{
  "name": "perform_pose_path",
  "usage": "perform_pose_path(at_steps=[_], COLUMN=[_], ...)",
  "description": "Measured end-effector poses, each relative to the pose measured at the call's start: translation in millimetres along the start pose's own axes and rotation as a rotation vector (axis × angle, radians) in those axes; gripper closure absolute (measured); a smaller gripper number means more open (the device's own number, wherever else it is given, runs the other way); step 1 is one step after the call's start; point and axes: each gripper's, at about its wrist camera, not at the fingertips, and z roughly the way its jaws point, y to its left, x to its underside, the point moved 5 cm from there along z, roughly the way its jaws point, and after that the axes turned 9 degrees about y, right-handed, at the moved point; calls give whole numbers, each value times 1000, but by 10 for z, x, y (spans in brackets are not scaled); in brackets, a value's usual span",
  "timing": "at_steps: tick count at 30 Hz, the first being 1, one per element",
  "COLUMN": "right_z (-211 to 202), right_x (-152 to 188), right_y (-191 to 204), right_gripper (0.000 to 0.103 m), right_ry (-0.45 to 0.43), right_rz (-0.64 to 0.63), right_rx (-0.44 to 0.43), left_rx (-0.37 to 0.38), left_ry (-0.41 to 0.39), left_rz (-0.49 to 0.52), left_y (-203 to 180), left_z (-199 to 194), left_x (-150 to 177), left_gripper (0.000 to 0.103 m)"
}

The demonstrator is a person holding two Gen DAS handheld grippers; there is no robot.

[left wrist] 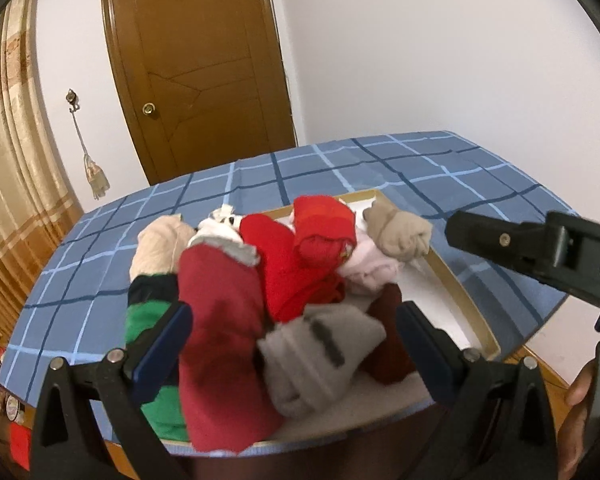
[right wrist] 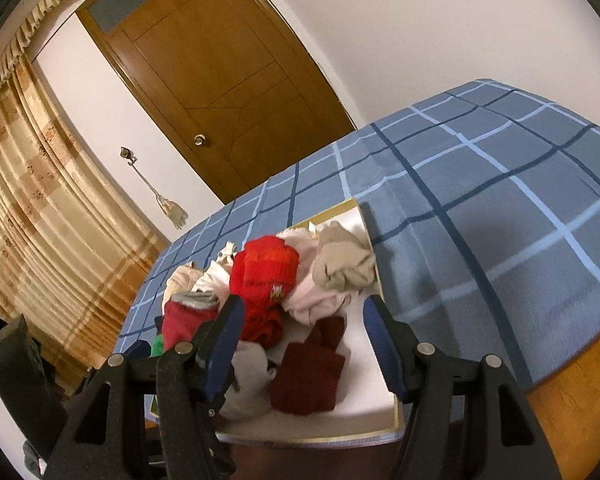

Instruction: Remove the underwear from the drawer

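Heaped in an open drawer (left wrist: 476, 312), the underwear (left wrist: 300, 264) is seen as a loose pile of rolled and crumpled pieces — red, maroon, grey, beige, pale pink and green — with the drawer's right side left bare and white. The drawer sits against a bed covered in blue plaid (left wrist: 340, 168). Both tongs are held apart and nothing is gripped: the left tongs (left wrist: 292, 344) are spread wide near the drawer's front edge, over a maroon roll (left wrist: 220, 344) and a grey piece (left wrist: 320, 360); the right tongs (right wrist: 304, 340) stand partly open above a dark maroon piece (right wrist: 308, 372) near the same edge. Trouble would most likely come from the tangle, it is judged: a single closing could catch two overlapping pieces at once, or a neighbouring roll could be dragged over the drawer's rim and dropped. A clash of the two tongs is also possible, since both are aimed at one heap. Only the left wrist view shows the other tool and part of a hand (left wrist: 580, 392) beside the drawer; only the right wrist view shows the dark maroon piece whole.
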Motion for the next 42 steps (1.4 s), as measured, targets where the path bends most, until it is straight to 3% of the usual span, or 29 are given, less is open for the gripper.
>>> perform_pose_path(at_steps=[8,19,42], right_z=[-84,-506,-1025], right_x=[227,592,1201], right_y=[81,336,628], right_gripper=[39,39,38], right_ry=[-14,-162,-283], right_rz=[-31,-156,-286], right_rx=[1,16,39], left_rx=[-20,-2,-2], left_ry=[-21,-67,-149], left_rz=[-12,-67,-102], left_y=[86,237,308], left_z=[-123,-375,-932], left_x=[173,453,978], left_gripper=[1,1,1])
